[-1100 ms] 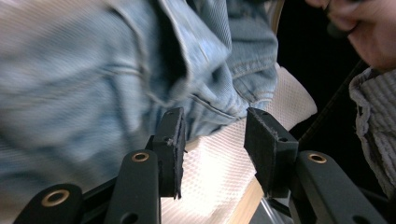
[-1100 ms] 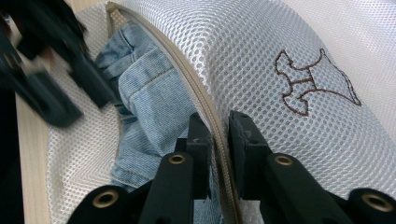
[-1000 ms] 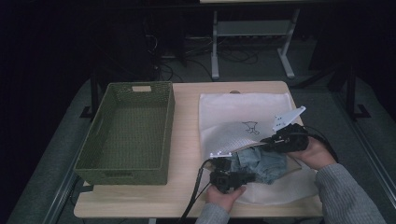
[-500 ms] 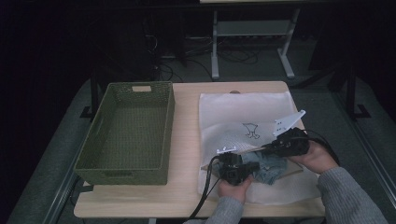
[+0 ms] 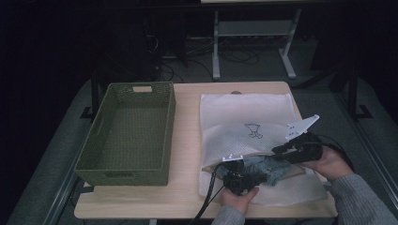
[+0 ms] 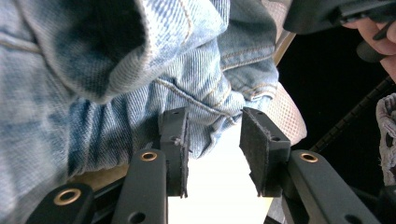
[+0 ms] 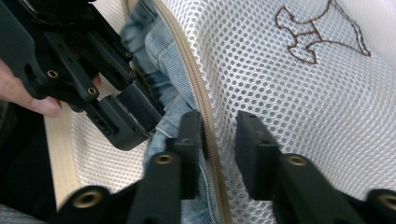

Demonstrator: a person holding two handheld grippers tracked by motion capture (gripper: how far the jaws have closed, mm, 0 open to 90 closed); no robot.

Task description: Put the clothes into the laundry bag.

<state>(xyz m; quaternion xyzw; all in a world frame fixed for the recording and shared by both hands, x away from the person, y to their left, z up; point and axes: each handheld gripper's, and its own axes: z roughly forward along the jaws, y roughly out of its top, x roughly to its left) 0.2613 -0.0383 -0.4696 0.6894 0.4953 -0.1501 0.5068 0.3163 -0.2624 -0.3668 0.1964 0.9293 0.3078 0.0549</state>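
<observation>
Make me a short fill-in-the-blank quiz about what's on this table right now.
1. The denim garment is partly inside a white ____ laundry bag.
2. Left of the bag stands a ____ woven basket.
3. The bag's opening is edged by a tan ____.

Missing words: mesh; green; zipper

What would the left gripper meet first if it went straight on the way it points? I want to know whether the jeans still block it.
Most likely the jeans: the left gripper has its jaws apart, just opened wider, and the denim folds lie right past their tips. Depth is hard to judge.
</observation>
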